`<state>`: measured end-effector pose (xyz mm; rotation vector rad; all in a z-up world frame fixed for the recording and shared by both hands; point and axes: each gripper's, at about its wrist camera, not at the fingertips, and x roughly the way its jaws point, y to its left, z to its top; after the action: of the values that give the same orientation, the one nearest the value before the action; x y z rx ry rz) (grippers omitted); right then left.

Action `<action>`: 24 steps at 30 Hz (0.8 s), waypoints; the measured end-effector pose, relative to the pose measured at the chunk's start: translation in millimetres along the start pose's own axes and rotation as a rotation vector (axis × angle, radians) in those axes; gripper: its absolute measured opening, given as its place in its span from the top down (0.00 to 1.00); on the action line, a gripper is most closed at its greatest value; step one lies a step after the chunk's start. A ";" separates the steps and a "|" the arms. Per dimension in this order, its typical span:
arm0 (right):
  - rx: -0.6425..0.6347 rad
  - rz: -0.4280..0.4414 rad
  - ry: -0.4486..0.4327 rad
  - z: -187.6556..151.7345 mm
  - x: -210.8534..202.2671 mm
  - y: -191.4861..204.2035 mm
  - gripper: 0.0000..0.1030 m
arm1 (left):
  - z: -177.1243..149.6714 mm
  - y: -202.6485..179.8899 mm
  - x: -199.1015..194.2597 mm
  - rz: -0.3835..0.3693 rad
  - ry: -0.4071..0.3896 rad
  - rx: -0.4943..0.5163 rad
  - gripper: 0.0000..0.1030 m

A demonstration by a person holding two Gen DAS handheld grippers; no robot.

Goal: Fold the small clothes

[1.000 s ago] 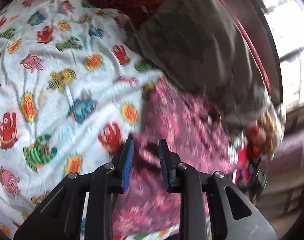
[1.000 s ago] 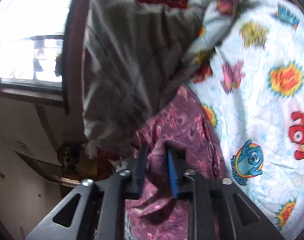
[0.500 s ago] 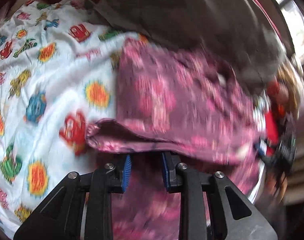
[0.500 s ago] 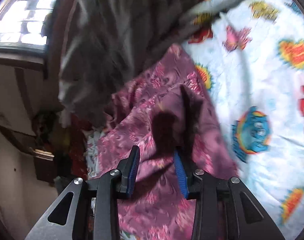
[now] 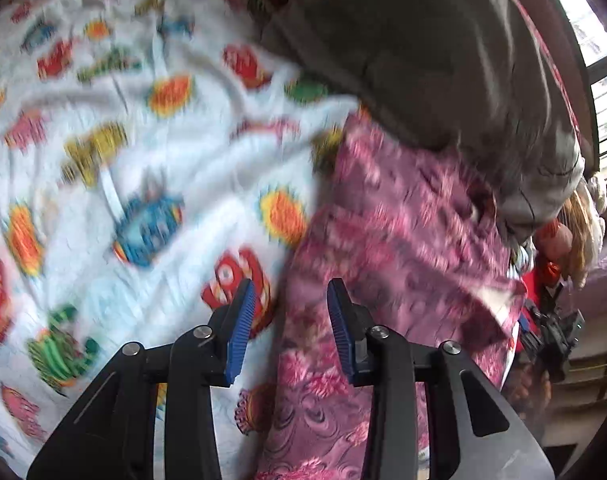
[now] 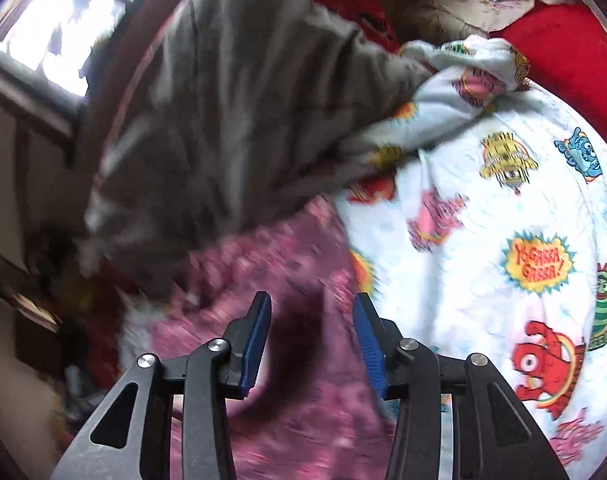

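A small pink-and-purple patterned garment [image 5: 399, 248] lies on a white cartoon-print sheet [image 5: 143, 152], near the bed's edge. In the left wrist view my left gripper [image 5: 289, 300] hovers over the garment's left edge; its jaws are opening and the blue pads stand apart with nothing pressed between them. The right wrist view shows the same garment [image 6: 271, 276] under my right gripper [image 6: 311, 312], whose jaws are also opening, clear of the cloth, above a dark fold shadow. Both views are motion-blurred.
A grey-brown cloth [image 5: 423, 60] lies bunched beyond the garment, overlapping its far edge; it appears again as grey-brown cloth [image 6: 231, 120]. A red blanket [image 6: 559, 52] sits at the far end. A window [image 6: 75, 32] and clutter lie past the bed's edge. The other gripper [image 5: 551, 332] shows at right.
Both grippers have let go of the pink garment and their jaws have widened. The raised fold held half a second ago now lies flat on the sheet.
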<state>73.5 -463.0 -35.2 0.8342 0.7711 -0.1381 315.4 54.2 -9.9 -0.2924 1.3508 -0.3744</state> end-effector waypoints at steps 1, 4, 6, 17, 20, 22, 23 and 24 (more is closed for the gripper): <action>-0.028 -0.029 0.014 -2.3 3.5 0.2 0.56 | -2.0 1.1 4.3 -0.019 0.014 -0.014 0.66; -0.111 -0.083 0.035 -7.2 20.7 9.8 0.56 | -6.0 -2.7 15.6 -0.079 0.044 -0.037 0.66; -0.177 -0.128 0.020 -9.3 30.1 21.7 0.56 | -9.1 -11.0 17.2 -0.084 0.053 -0.023 0.66; -0.294 -0.104 -0.052 -17.9 -3.5 31.3 0.92 | -41.5 -59.0 -43.1 0.086 -0.152 0.230 0.96; -0.327 -0.090 -0.068 -18.5 -10.1 43.8 0.92 | -44.2 -67.1 -64.9 0.078 -0.208 0.244 0.96; -0.346 -0.087 -0.084 -17.5 -15.7 50.8 0.92 | -40.9 -71.0 -76.8 0.072 -0.242 0.239 0.97; -0.342 -0.081 -0.093 -15.6 -17.5 53.0 0.92 | -37.1 -72.5 -81.9 0.070 -0.260 0.230 0.98; -0.329 -0.066 -0.105 -11.1 -20.2 54.9 0.92 | -33.3 -75.3 -82.4 0.067 -0.274 0.222 0.99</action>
<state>74.5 -421.4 7.4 0.4862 0.6991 -0.1097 261.4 21.3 88.0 -0.1085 1.0369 -0.4089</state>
